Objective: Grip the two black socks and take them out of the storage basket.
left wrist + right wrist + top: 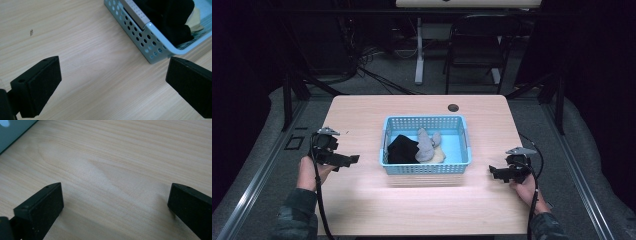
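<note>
Both claws spread and empty, left claw (353, 159) and right claw (492, 171) flanking the blue basket (426, 168) mid-desk (362, 107); best dip in from above for the black sock (402, 149).

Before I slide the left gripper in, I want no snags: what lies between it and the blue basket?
Nothing: bare wooden table separates the left gripper from the blue basket, as the high view and the left gripper view show.
</note>
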Demonstrator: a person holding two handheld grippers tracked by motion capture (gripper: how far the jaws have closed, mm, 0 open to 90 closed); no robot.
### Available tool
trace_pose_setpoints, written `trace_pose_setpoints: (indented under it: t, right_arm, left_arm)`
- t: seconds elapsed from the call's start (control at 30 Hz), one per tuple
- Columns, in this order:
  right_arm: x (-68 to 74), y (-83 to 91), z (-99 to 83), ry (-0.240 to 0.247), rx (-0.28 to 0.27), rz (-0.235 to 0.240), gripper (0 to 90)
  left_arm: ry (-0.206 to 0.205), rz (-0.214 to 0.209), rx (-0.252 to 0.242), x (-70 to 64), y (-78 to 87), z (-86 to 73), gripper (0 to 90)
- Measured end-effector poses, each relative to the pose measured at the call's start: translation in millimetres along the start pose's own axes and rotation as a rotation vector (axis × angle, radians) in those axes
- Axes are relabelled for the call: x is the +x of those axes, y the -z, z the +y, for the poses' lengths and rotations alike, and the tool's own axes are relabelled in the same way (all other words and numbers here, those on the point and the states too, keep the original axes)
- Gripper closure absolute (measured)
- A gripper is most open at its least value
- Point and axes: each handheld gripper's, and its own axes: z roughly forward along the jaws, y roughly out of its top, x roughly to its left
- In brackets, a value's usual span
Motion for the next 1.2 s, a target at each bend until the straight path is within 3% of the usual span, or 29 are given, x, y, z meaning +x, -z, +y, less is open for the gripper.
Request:
trace_pose_setpoints:
  t: [0.3, 0.57, 0.93, 1.2]
  right_arm:
    - [-0.1, 0.0, 0.0, 0.0, 0.0, 0.001, 0.0]
    - [-0.1, 0.0, 0.0, 0.001, 0.0, 0.002, 0.0]
    - [-0.1, -0.1, 0.0, 0.001, -0.001, 0.002, 0.0]
    - [-0.2, 0.0, 0.0, 0.002, 0.0, 0.002, 0.0]
  left_arm:
    - [-0.047, -0.009, 0.024, -15.3, 6.1, 22.2, 0.0]
    - [-0.11, -0.041, 0.061, -32.3, -0.6, 42.7, 1.7]
    - [-0.2, -0.095, 0.14, -60.3, -25.5, 67.4, 9.1]
    - [-0.227, -0.119, 0.2, -71.2, -48.8, 79.4, 16.5]
